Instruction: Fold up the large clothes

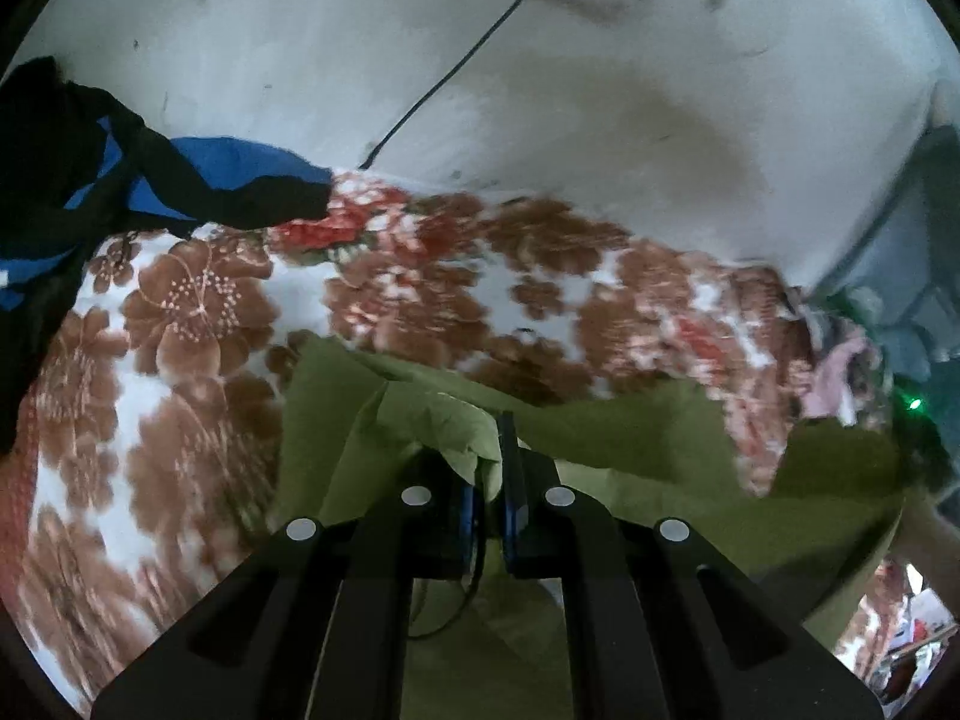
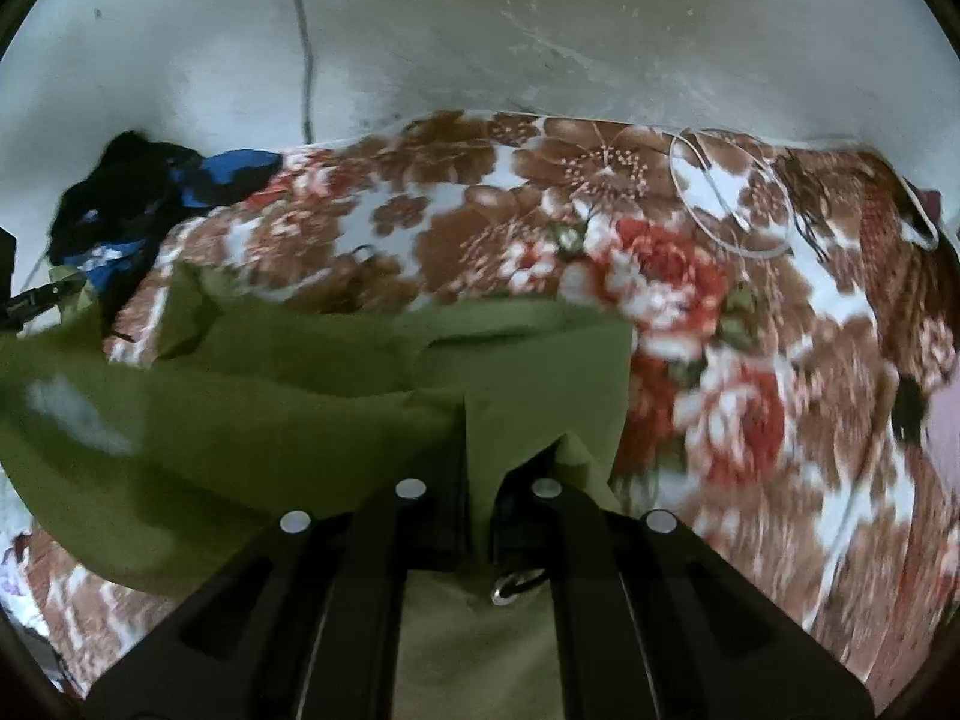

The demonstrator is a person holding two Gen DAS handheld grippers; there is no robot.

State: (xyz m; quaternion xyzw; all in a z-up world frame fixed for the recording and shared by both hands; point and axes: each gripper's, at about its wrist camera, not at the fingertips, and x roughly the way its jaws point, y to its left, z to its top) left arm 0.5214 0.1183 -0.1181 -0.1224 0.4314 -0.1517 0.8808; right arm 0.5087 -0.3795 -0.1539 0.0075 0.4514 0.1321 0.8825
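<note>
An olive green garment hangs between both grippers above a flowered bedspread. My left gripper is shut on a bunched edge of the green cloth, which folds over its fingertips. In the right wrist view the same green garment spreads to the left, and my right gripper is shut on a flat fold of it. A small metal ring of the garment dangles just under the right gripper. The far left edge of that view shows part of the other gripper.
A black and blue heap of clothes lies at the bed's far left, also seen as the dark heap. A whitish stained wall with a dark cable rises behind the bed. A white cord loop rests on the bedspread.
</note>
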